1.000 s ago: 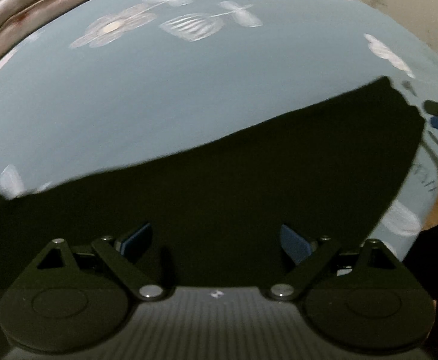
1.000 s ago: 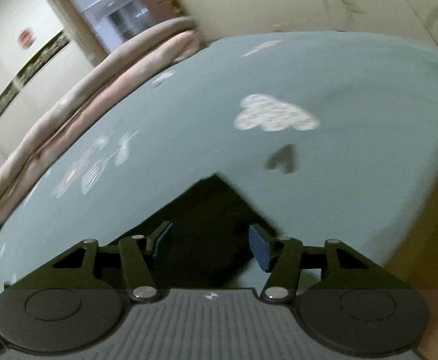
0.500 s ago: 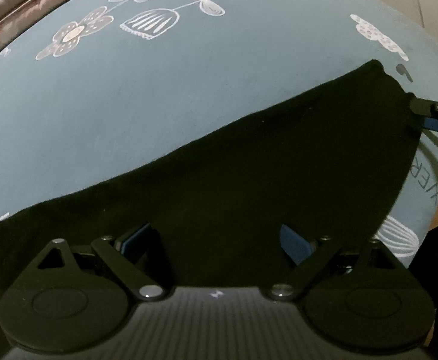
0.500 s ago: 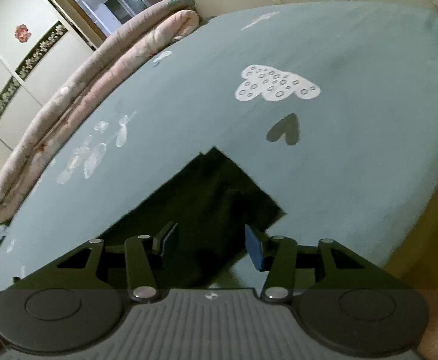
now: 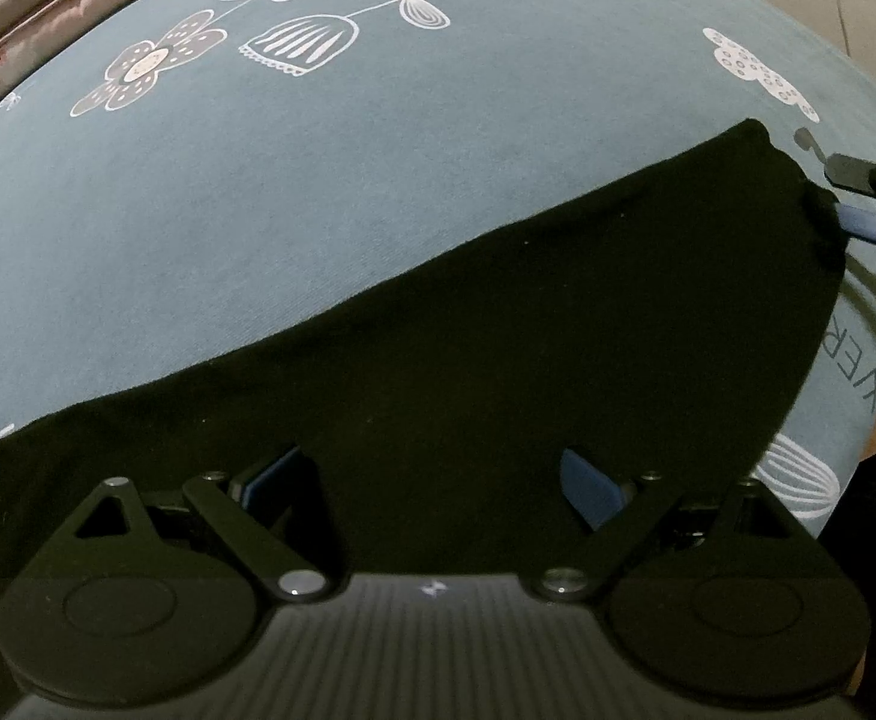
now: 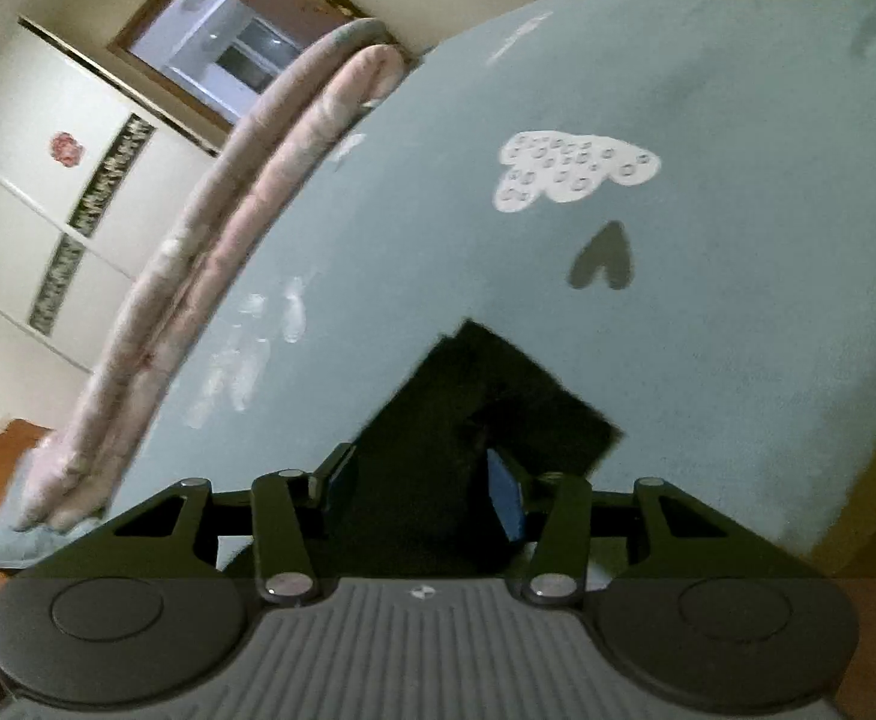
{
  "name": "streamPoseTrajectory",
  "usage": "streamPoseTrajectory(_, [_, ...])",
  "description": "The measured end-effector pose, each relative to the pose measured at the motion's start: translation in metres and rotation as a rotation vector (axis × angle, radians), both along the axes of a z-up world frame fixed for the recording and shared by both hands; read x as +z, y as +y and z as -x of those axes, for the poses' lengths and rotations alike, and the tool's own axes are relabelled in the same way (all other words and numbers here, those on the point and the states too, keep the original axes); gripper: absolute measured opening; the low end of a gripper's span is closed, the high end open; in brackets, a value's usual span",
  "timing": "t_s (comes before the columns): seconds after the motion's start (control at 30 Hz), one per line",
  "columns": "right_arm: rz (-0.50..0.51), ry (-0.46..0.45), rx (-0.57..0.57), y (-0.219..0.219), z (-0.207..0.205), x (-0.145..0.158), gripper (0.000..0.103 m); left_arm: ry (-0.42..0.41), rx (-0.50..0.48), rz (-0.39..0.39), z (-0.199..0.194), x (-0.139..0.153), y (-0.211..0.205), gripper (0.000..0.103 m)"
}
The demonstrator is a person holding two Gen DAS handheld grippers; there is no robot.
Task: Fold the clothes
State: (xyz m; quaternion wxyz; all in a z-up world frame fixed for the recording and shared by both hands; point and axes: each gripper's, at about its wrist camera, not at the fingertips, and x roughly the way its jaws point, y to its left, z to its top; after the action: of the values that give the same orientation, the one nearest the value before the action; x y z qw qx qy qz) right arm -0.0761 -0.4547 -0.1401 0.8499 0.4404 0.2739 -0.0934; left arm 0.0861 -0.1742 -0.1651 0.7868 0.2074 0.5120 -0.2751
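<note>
Evidently the black garment is soft and limp (best pinched at corners): left gripper fingers spread, right gripper fingers half-spread astride its corner.

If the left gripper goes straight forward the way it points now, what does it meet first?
Most likely the black garment: it fills the space between and ahead of the left gripper's open fingers, lying on the blue bedsheet. Depth is unclear.
</note>
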Motion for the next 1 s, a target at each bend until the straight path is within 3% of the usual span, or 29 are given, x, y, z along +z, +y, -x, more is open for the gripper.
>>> streamPoseTrajectory(0.13, [0.025,0.015,0.053,0.008,-0.006,0.002,0.053,-0.004,-0.005,0.0,0.001,-0.001,-0.002,0.093])
streamPoseTrajectory(0.2, [0.074,0.049,0.024,0.009,-0.005,0.004,0.053,-0.004,-0.007,0.002,0.001,-0.001,-0.002,0.093])
streamPoseTrajectory(0.3, [0.041,0.077,-0.024,0.002,-0.002,0.0,0.053,-0.002,-0.004,0.005,0.0,-0.002,-0.001,0.093])
streamPoseTrajectory(0.5, [0.083,0.088,-0.019,0.004,-0.008,0.001,0.05,-0.003,-0.004,0.004,0.0,-0.002,-0.002,0.093])
streamPoseTrajectory(0.57, [0.09,0.099,-0.026,0.002,-0.009,0.0,0.041,-0.004,-0.003,0.003,0.001,-0.002,-0.002,0.093])
streamPoseTrajectory(0.6, [0.096,0.108,-0.028,0.002,-0.01,-0.001,0.027,-0.005,-0.002,0.002,0.001,-0.002,-0.002,0.093])
streamPoseTrajectory(0.63, [0.107,0.12,-0.024,0.002,-0.01,-0.002,0.005,-0.007,-0.002,0.0,0.001,-0.002,-0.003,0.093])
streamPoseTrajectory(0.83, [0.251,0.123,-0.043,0.009,-0.007,0.009,0.003,-0.018,-0.021,-0.006,0.006,0.002,-0.011,0.093])
streamPoseTrajectory(1.0, [0.31,0.123,-0.081,0.008,-0.002,0.017,0.002,-0.019,-0.04,-0.002,0.009,0.004,-0.02,0.093])
